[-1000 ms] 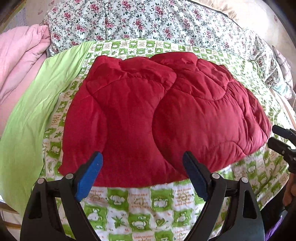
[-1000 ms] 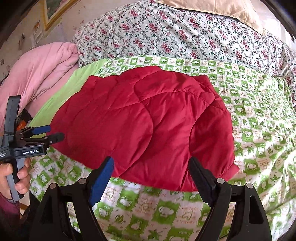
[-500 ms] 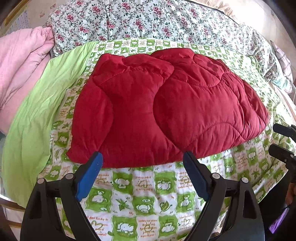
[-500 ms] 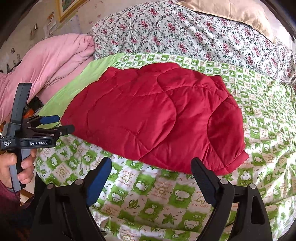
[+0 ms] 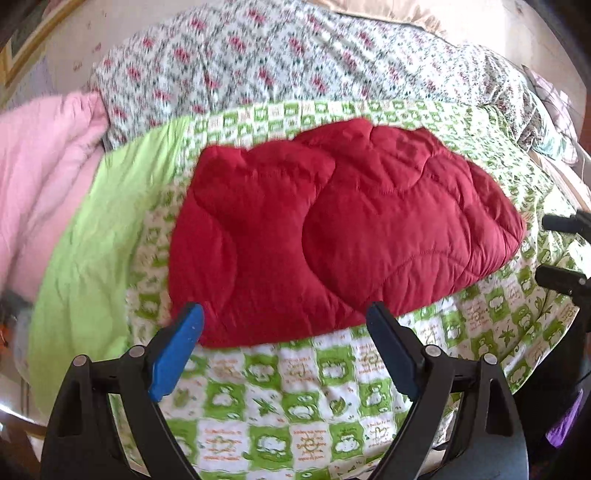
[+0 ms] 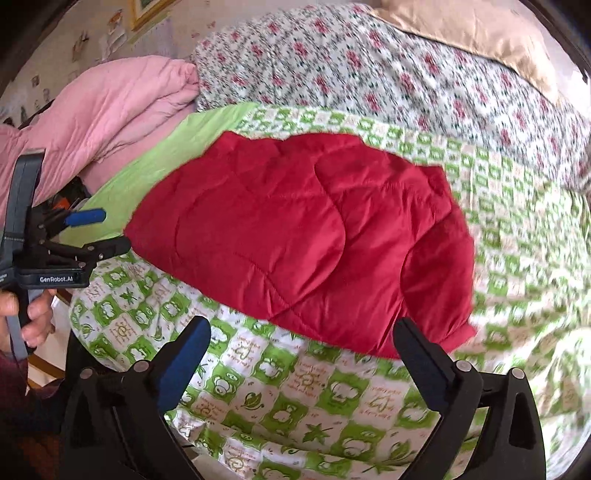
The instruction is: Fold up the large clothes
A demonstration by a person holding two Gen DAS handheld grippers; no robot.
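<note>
A red quilted jacket lies folded on the green-and-white patterned bedspread; it also shows in the right wrist view. My left gripper is open and empty, held back from the jacket's near edge above the bedspread. My right gripper is open and empty, also short of the jacket's near edge. The left gripper shows at the left of the right wrist view, held in a hand. The right gripper's fingers show at the right edge of the left wrist view.
A pink quilt is piled at the left. A floral quilt lies behind the jacket, with a beige pillow beyond. A plain green blanket edge lies to the left. The bed's near edge is below the grippers.
Both grippers have pulled back and away from the jacket, which now sits farther off in both views. The jacket itself has not moved. Both stay open.
</note>
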